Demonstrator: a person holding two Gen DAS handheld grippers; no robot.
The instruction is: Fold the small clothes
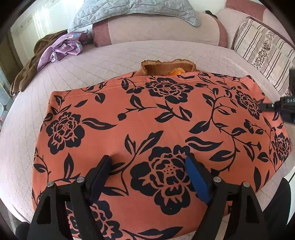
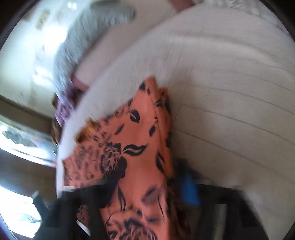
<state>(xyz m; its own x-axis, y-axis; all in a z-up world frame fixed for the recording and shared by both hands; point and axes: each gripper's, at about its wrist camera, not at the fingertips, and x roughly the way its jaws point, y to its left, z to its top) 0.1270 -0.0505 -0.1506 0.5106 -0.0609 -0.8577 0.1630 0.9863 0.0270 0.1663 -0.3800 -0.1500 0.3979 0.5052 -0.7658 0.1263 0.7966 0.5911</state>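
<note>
An orange garment with black flowers (image 1: 147, 129) lies folded flat on the pale quilted bed (image 1: 110, 59). A ribbed brown-orange garment (image 1: 166, 68) pokes out from under its far edge. My left gripper (image 1: 148, 160) is open, fingers spread just above the near part of the floral cloth. The right gripper (image 1: 265, 106) shows in the left wrist view at the cloth's right edge. In the blurred right wrist view the floral cloth (image 2: 132, 157) runs between the right gripper's fingers (image 2: 189, 190), which stand wide apart.
A purple floral cloth (image 1: 62, 48) and a brown garment (image 1: 27, 72) lie at the bed's far left. A grey quilt (image 1: 132, 11) drapes over a pink bolster (image 1: 162, 31) behind. A striped pillow (image 1: 263, 49) sits far right.
</note>
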